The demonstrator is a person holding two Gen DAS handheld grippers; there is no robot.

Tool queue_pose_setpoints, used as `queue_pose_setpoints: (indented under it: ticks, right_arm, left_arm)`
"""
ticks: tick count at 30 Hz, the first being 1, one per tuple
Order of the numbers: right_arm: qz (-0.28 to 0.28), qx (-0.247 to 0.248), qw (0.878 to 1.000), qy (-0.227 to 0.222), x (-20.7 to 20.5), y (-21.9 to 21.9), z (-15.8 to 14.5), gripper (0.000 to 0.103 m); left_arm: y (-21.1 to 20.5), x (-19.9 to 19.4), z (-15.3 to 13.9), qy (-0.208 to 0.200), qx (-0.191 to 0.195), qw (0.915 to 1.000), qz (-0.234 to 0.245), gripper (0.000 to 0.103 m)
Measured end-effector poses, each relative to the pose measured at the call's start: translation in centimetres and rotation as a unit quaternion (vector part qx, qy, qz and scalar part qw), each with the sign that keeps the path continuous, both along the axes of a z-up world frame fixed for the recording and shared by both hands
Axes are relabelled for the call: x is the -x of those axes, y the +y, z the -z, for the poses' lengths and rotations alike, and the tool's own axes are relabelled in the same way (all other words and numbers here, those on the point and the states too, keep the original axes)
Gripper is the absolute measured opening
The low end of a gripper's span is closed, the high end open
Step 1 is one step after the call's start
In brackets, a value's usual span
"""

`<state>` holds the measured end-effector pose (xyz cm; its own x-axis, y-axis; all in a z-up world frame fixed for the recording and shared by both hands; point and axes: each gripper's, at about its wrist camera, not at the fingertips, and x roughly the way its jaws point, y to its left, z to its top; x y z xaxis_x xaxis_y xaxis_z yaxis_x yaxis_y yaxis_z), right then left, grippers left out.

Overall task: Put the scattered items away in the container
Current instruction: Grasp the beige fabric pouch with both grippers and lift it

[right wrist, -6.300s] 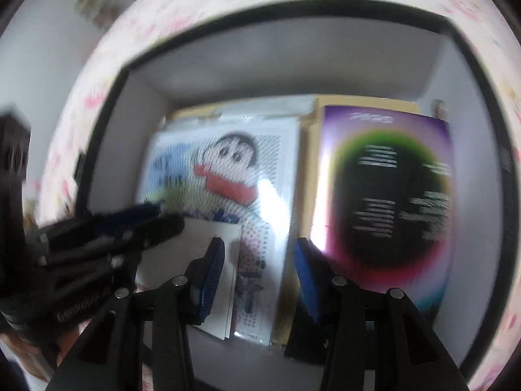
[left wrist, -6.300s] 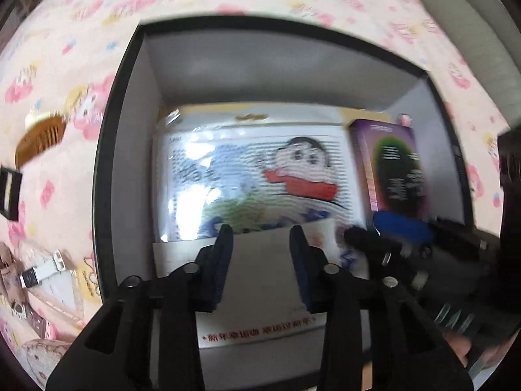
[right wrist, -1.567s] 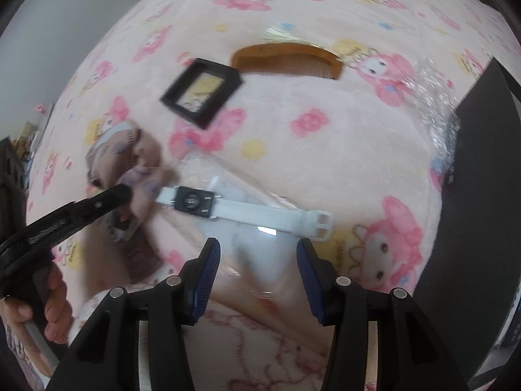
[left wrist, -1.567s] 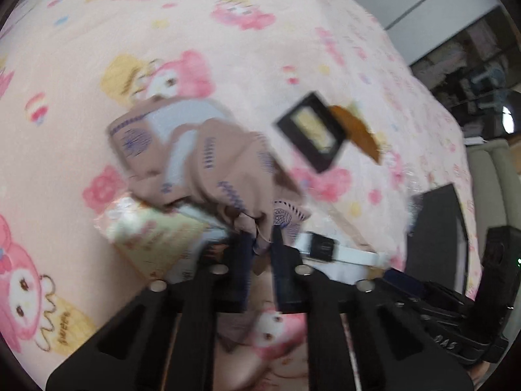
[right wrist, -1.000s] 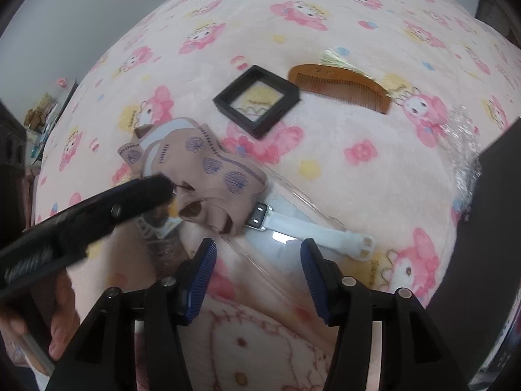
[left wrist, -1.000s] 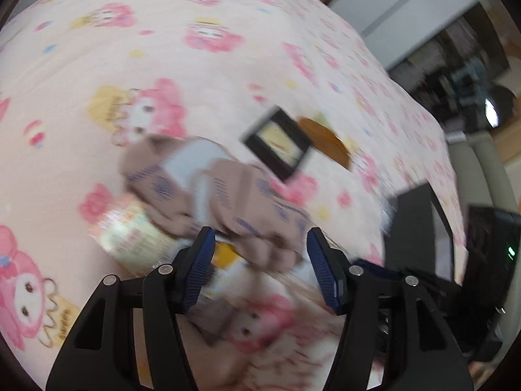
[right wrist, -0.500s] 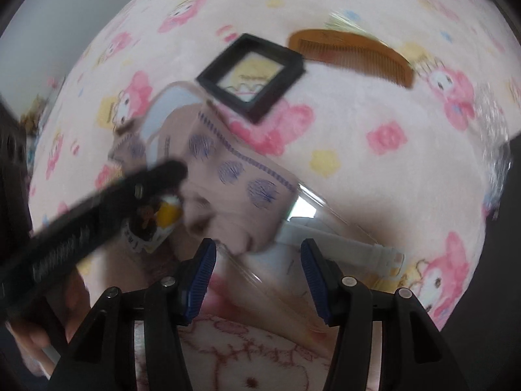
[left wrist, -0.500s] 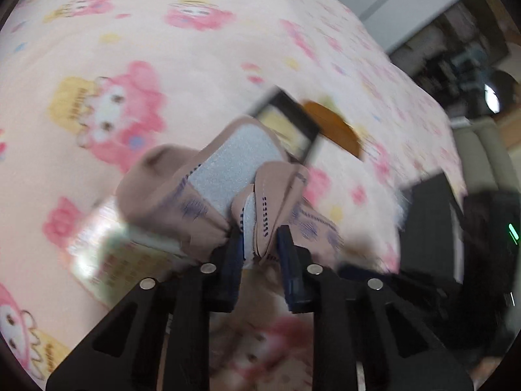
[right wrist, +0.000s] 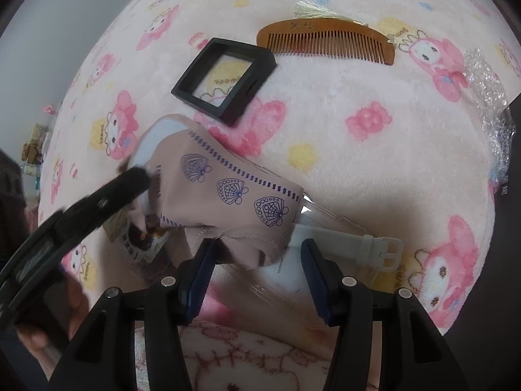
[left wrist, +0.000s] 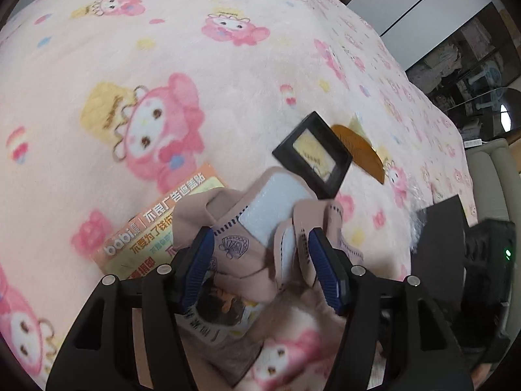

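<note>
A beige sock [left wrist: 260, 224] with purple shell prints lies crumpled on the pink cartoon blanket, partly over a printed packet [left wrist: 156, 228]. My left gripper [left wrist: 260, 260] is open, its jaws on either side of the sock. In the right wrist view the sock [right wrist: 234, 192] lies over a clear case with a white watch strap [right wrist: 351, 241]. My right gripper [right wrist: 257, 267] is open and empty just before the sock's edge. A black square frame [right wrist: 224, 78] and a wooden comb [right wrist: 325, 42] lie beyond. The black container's edge [left wrist: 439, 244] shows at right.
Crinkled clear plastic wrap [right wrist: 488, 97] lies by the container's edge [right wrist: 514, 195]. The left gripper's arm [right wrist: 81, 215] crosses the right wrist view from the lower left. The blanket covers the whole surface. A cabinet and sofa stand beyond at the right.
My left gripper, shut on the sock half a second ago, has opened; the sock now lies between its jaws. My right gripper has stayed open and shifted slightly closer to the sock.
</note>
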<state>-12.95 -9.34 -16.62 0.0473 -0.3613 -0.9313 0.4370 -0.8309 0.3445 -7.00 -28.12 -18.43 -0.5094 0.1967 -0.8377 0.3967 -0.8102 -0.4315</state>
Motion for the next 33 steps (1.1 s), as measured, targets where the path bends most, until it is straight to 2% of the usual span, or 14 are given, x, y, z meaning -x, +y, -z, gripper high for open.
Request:
queue_pose_setpoints:
  ticks: [2,3,4,6,8,11,13,14,15,19,23,29,31,33]
  right_arm:
    - [0.011,0.015,1.000,-0.007,0.2,0.5,0.1,0.050]
    - [0.018,0.022,1.000,-0.012,0.3,0.8,0.2,0.050]
    - [0.024,0.027,0.999,-0.015,0.4,1.0,0.3,0.049]
    - [0.027,0.028,0.999,-0.016,0.5,1.1,0.3,0.047]
    - [0.026,0.021,0.999,-0.011,0.3,0.9,0.2,0.045]
    - [0.030,0.024,0.999,-0.010,0.3,1.0,0.1,0.045]
    - [0.032,0.022,0.999,-0.010,0.3,1.0,0.2,0.040]
    - [0.033,0.021,0.999,-0.009,0.3,1.0,0.2,0.037]
    - [0.033,0.024,0.999,-0.007,0.1,1.0,0.2,0.030]
    - [0.041,0.047,0.998,-0.013,-0.2,1.5,0.0,0.024]
    - [0.044,0.076,0.996,0.001,0.1,2.2,-1.1,0.022]
    - [0.047,0.090,0.994,0.049,-1.8,5.3,-5.6,0.022]
    - [0.055,0.103,0.992,0.053,-2.3,7.1,-6.5,0.022]
    - [0.059,0.113,0.990,0.053,-2.8,7.0,-6.5,0.022]
  left_arm:
    - [0.7,0.7,-0.1,0.000,0.007,0.9998,0.017,0.069]
    - [1.3,1.0,-0.1,-0.002,0.013,0.9993,0.034,0.065]
    - [1.8,1.2,-0.2,-0.005,0.008,0.9985,0.053,0.050]
    - [2.7,1.5,0.2,-0.015,-0.004,0.9965,0.082,0.038]
    - [3.1,1.3,-0.1,-0.012,-0.001,0.9957,0.092,0.030]
    - [3.4,0.7,-0.5,-0.003,-0.019,0.9942,0.106,0.016]
    - [3.9,0.2,-1.0,0.001,-0.012,0.9938,0.111,0.009]
    - [4.2,0.0,-1.3,0.004,-0.007,0.9936,0.113,0.008]
    - [4.5,-0.3,-1.8,0.009,-0.004,0.9934,0.114,0.006]
    - [5.9,-1.3,-3.8,0.034,-0.013,0.9915,0.125,0.005]
    - [7.7,-2.2,-5.6,0.048,-0.010,0.9887,0.141,0.005]
    - [10.3,-3.5,-8.5,0.074,-0.008,0.9820,0.173,0.005]
    - [11.5,-3.8,-9.6,0.084,0.005,0.9784,0.188,0.005]
    - [12.3,-3.9,-10.3,0.090,0.034,0.9768,0.191,0.005]
